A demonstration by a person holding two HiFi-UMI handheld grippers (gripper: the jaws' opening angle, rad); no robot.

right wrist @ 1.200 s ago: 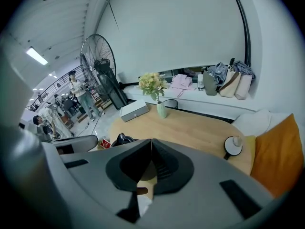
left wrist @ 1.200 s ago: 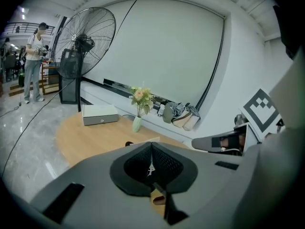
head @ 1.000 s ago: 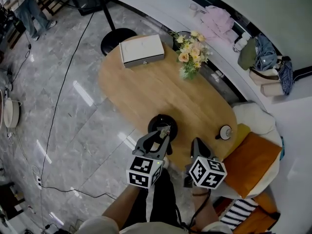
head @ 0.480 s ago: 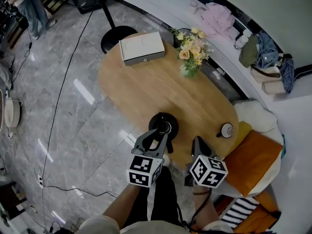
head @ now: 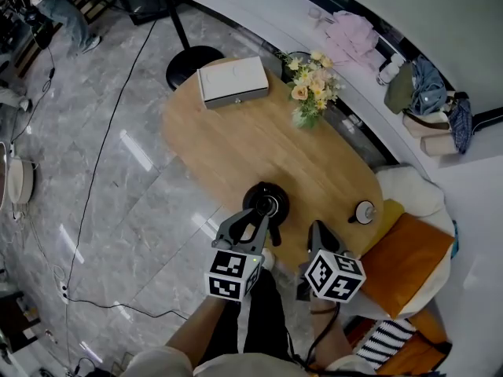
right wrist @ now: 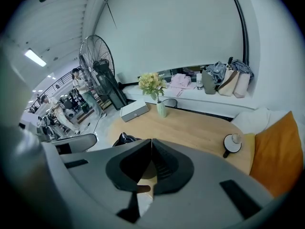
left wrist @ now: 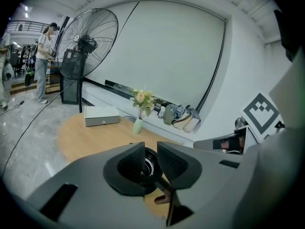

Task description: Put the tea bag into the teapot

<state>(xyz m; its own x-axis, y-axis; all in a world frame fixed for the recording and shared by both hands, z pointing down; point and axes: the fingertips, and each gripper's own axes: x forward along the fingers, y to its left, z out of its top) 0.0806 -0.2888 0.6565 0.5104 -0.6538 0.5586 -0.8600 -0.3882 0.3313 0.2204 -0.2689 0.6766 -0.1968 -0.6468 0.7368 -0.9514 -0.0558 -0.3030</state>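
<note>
A black teapot (head: pixel 255 197) stands near the front edge of the oval wooden table (head: pixel 236 140). My left gripper (head: pixel 267 209) hovers right over its open top. In the left gripper view, the teapot's mouth (left wrist: pixel 149 163) shows through the narrow gap of the left gripper (left wrist: pixel 151 151). Its jaws are closing with nothing between the pads. My right gripper (head: pixel 317 228) is shut and empty at the table's front edge, right of the pot. From the right gripper (right wrist: pixel 151 144), the teapot (right wrist: pixel 123 138) lies to the left. No tea bag shows in any view.
A small black lid with a white knob (head: pixel 363 211) lies at the table's right end. A white box (head: pixel 233 81) and a vase of flowers (head: pixel 310 93) stand at the far side. A fan's base (head: pixel 192 57) lies beyond the table; an orange cushion (head: pixel 405 261) sits to the right.
The left gripper has stayed over the teapot, its tips edging slightly further over the opening. The right gripper has held its place.
</note>
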